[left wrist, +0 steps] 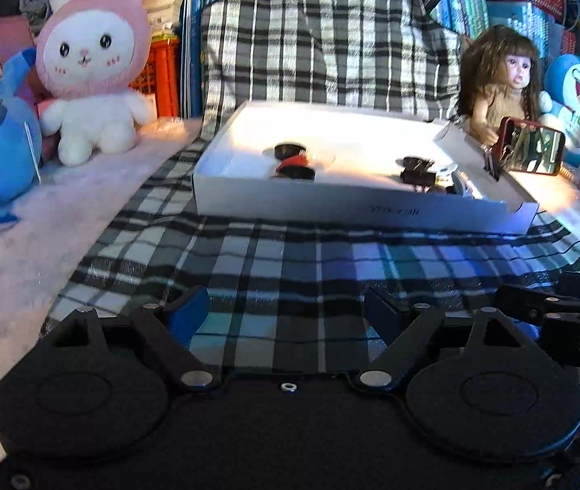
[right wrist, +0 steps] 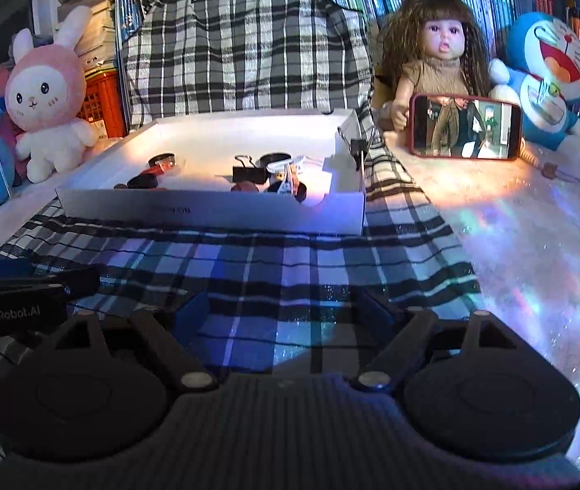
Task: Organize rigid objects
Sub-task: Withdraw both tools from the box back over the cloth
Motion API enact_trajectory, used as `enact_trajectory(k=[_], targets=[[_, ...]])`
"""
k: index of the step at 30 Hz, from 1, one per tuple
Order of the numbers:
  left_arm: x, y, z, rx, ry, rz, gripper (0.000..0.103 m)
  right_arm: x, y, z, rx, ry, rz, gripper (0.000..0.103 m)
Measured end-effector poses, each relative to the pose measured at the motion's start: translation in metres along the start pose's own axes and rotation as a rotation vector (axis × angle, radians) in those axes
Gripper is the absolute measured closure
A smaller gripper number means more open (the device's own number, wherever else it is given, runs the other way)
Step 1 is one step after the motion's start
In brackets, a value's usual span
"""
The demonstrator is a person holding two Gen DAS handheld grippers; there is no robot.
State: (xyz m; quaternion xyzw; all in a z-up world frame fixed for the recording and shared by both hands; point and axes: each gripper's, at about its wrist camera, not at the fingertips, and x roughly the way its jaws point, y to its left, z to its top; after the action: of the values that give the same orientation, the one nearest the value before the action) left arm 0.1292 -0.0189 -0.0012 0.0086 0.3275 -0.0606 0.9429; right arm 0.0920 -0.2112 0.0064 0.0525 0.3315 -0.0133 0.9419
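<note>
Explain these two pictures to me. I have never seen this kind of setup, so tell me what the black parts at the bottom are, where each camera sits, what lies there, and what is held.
No robot here: a person holds a two-finger tool in each hand, each with a camera looking along its fingers. One picture is from the left tool, the other from the right tool. Both stand open and hold nothing.

On the plaid cloth lies a white box holding small things, among them a binder clip; the rest are too blurred to name. Behind it stand a bunny, a doll, a phone and a blue plush cat.
</note>
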Motion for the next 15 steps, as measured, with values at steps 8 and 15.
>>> enact_trajectory(k=[8, 15], targets=[[0.005, -0.002, 0.0, 0.008, 0.02, 0.019, 0.011, 0.004, 0.007, -0.001, -0.032, 0.027, 0.008, 0.001], [0.007, -0.001, 0.0, 0.0, 0.034, 0.036, 0.003, 0.006, 0.013, -0.001, -0.064, 0.043, -0.013, 0.0]])
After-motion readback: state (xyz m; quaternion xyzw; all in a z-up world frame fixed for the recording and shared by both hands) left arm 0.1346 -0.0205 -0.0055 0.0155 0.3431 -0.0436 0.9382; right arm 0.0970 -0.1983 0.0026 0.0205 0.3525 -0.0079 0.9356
